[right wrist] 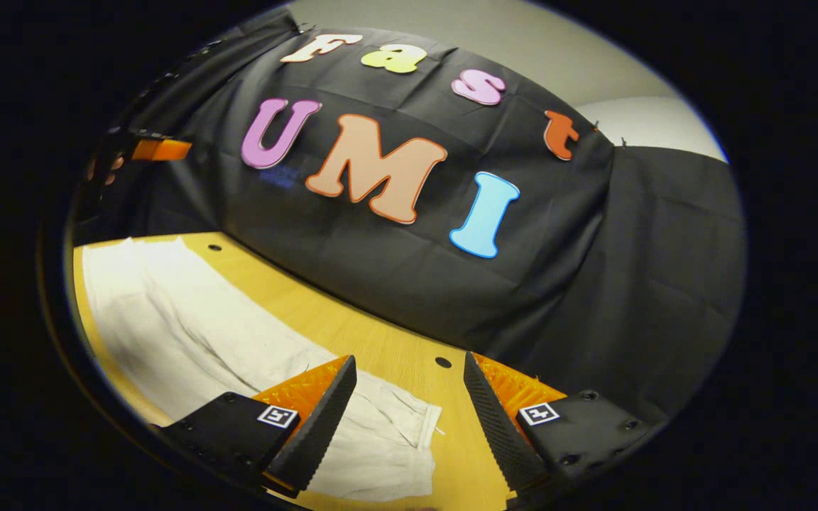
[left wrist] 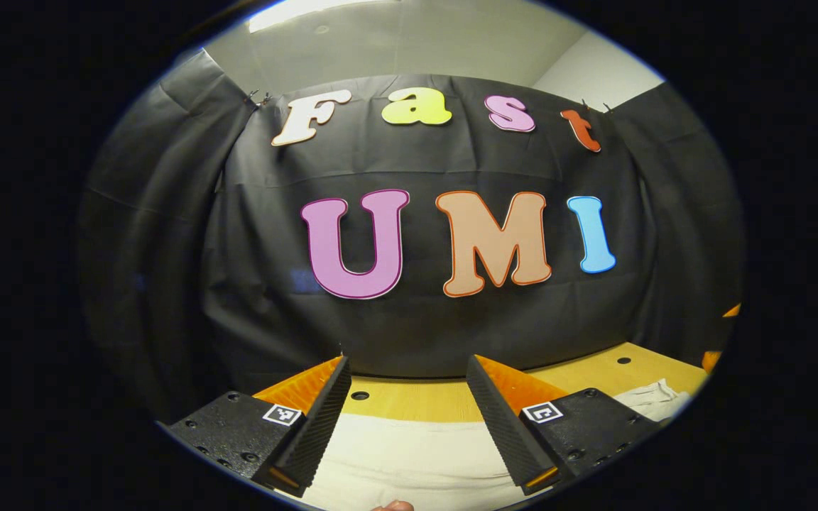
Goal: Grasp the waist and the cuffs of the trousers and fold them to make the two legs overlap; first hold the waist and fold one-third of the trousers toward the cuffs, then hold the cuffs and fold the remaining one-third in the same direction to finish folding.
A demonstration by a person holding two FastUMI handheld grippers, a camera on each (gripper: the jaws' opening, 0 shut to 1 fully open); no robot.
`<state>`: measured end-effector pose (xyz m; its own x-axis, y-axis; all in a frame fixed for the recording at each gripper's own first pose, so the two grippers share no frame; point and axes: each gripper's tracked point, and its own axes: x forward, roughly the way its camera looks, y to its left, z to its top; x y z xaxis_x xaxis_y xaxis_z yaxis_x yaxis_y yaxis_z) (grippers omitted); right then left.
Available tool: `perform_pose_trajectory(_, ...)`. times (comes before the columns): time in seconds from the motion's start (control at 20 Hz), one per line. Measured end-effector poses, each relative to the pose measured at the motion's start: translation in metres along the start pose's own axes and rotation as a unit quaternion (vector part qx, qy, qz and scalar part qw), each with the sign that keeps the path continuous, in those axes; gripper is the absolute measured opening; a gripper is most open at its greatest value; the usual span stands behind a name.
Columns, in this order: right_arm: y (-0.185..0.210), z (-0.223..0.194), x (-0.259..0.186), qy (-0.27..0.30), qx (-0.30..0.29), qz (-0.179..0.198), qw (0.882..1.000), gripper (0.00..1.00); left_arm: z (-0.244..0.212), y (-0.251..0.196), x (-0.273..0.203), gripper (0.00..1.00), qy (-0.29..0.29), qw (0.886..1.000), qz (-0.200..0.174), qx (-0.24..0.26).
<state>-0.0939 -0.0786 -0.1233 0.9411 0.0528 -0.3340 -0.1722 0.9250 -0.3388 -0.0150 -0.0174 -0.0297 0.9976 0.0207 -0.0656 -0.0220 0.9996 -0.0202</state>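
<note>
Cream trousers (right wrist: 189, 312) lie flat along the wooden table (right wrist: 352, 333), running from the upper left down to a gathered band end (right wrist: 409, 426). My right gripper (right wrist: 409, 362) hovers open just above that end, one finger over the cloth, nothing between its fingers. In the left gripper view the trousers (left wrist: 409, 454) spread below my left gripper (left wrist: 407, 369), which is open and holds nothing. Another bit of the cloth (left wrist: 654, 397) shows at the right. The left gripper (right wrist: 157, 149) also appears far off at the upper left of the right gripper view, held by a hand.
The table (left wrist: 416, 401) has small round holes (left wrist: 359, 395) (right wrist: 442, 362) near its far edge, where the black cloth wall hangs close behind. An orange part (left wrist: 718, 355) shows at the far right edge. A fingertip (left wrist: 393, 505) shows at the bottom.
</note>
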Motion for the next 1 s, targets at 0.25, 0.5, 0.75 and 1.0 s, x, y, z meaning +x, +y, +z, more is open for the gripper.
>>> perform_pose_trajectory(0.25, 0.033, -0.045, -0.023, 0.027, -0.093, 0.072, 0.993, 0.98, -0.006, -0.006, -0.002, 0.96, 0.005, 1.0, 0.001, 0.005)
perform_pose_trajectory(0.5, 0.059, -0.094, -0.044, 0.06, -0.174, 0.141, 0.973, 0.97, -0.012, -0.007, -0.005, 0.96, 0.014, 1.0, 0.005, 0.015)
perform_pose_trajectory(0.75, 0.08, -0.131, -0.056, 0.083, -0.239, 0.192, 0.948, 0.98, -0.019, -0.005, -0.007, 0.97, 0.025, 0.999, 0.008, 0.022)
perform_pose_trajectory(1.0, 0.096, -0.163, -0.064, 0.102, -0.301, 0.236, 0.918, 0.98, -0.022, -0.008, -0.007, 0.96, 0.027, 0.999, 0.001, 0.04)
